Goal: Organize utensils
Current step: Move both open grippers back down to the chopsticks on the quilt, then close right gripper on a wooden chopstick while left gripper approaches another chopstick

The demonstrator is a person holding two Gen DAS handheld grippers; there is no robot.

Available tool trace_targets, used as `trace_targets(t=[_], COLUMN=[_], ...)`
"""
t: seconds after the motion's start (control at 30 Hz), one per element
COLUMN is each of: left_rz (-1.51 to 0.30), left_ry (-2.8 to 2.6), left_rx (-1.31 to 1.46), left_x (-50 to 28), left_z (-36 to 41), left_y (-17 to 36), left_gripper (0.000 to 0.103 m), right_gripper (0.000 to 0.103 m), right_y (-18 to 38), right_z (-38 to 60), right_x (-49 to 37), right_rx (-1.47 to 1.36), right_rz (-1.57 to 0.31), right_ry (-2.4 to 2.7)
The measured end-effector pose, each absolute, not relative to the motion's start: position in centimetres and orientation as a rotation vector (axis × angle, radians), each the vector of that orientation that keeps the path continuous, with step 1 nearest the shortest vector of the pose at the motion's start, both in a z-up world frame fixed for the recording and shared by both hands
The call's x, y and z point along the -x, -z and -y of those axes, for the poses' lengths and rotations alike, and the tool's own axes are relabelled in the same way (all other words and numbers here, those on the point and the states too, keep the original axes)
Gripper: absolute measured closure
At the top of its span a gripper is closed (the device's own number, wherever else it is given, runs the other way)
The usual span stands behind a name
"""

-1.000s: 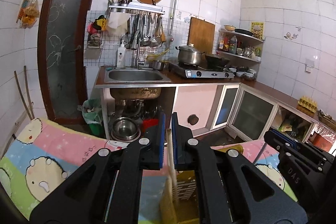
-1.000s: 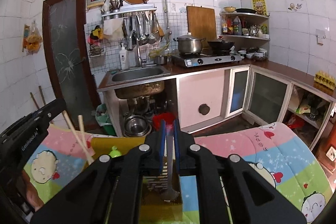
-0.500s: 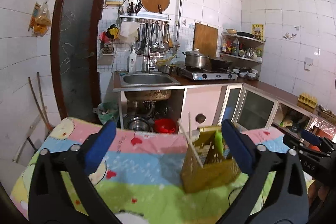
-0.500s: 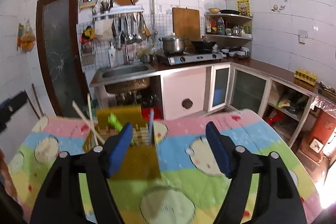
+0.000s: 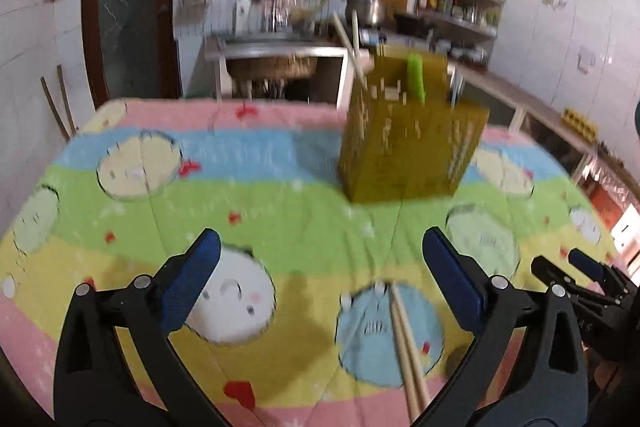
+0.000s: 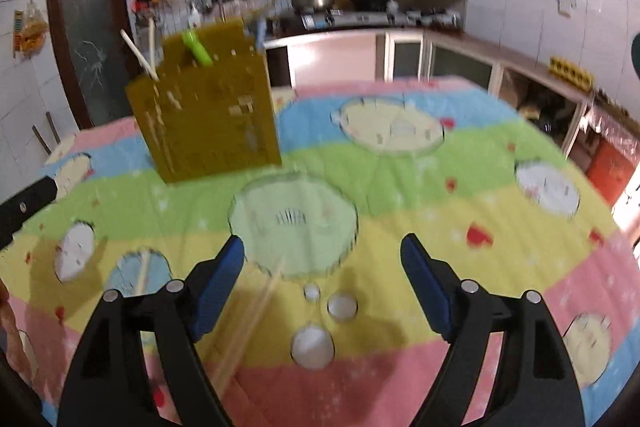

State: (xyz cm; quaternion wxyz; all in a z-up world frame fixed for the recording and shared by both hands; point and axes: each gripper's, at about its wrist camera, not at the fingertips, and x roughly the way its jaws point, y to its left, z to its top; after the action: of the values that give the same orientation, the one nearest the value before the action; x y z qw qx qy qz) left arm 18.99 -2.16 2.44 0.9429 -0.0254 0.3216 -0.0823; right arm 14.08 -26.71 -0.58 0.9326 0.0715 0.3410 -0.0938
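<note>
- Our left hand-held gripper (image 5: 320, 281) stands spread as wide as it goes, with nothing pinched; its blue pads (image 5: 190, 281) are clear of everything.
- A pair of wooden chopsticks (image 5: 406, 343) lies loose on the cartoon-print cloth (image 5: 280, 223) over the worktop, between the left jaws and nearer the right-hand one, running away from us at a slant.
- Our right hand-held gripper (image 6: 322, 285) is empty too, and its jaws are opening. Another pale stick or pair (image 6: 250, 319) lies just inside its left jaw, too blurred to count.
- The yellow perforated holder (image 5: 408, 143) stands upright farther back on the cloth, well apart from both grippers. It already carries two chopsticks (image 5: 352, 43) and a green-handled piece (image 5: 415, 79); there may be a further handle at its right edge, but we cannot make it out.
- We judge the step in hand to be picking up the loose sticks, so we should centre the left jaws over the pair first, then turn the wrist until the pads face the sticks' sides.
- We should come down low enough to catch both sticks together, close near their middle so they do not tip, and keep the cloth out of the pinch.
- Lifting straight up before carrying should keep the sticks from scissoring apart.
</note>
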Motion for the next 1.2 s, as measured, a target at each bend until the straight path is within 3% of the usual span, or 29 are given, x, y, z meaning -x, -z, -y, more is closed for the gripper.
trace_targets(t=[0.4, 1.03, 1.2], left_rz=[-0.852, -0.898, -0.899], left_ry=[0.173, 0.171, 0.171], left_rx=[0.008, -0.030, -0.031], left_x=[-19.4, -19.2, -19.2], left_z=[3.3, 3.6, 3.6], left_y=[4.4, 5.6, 5.7], left_gripper=[0.005, 0.005, 0.005], right_gripper=[0.024, 0.026, 0.040], right_y=[3.9, 4.6, 4.8], right_z=[26.0, 24.9, 24.0], right_x=[-14.6, -14.6, -15.4], right_rx=[-0.141, -0.131, -0.117], right_rz=[-0.791, -0.851, -0.888], right_ry=[0.214, 0.254, 0.257])
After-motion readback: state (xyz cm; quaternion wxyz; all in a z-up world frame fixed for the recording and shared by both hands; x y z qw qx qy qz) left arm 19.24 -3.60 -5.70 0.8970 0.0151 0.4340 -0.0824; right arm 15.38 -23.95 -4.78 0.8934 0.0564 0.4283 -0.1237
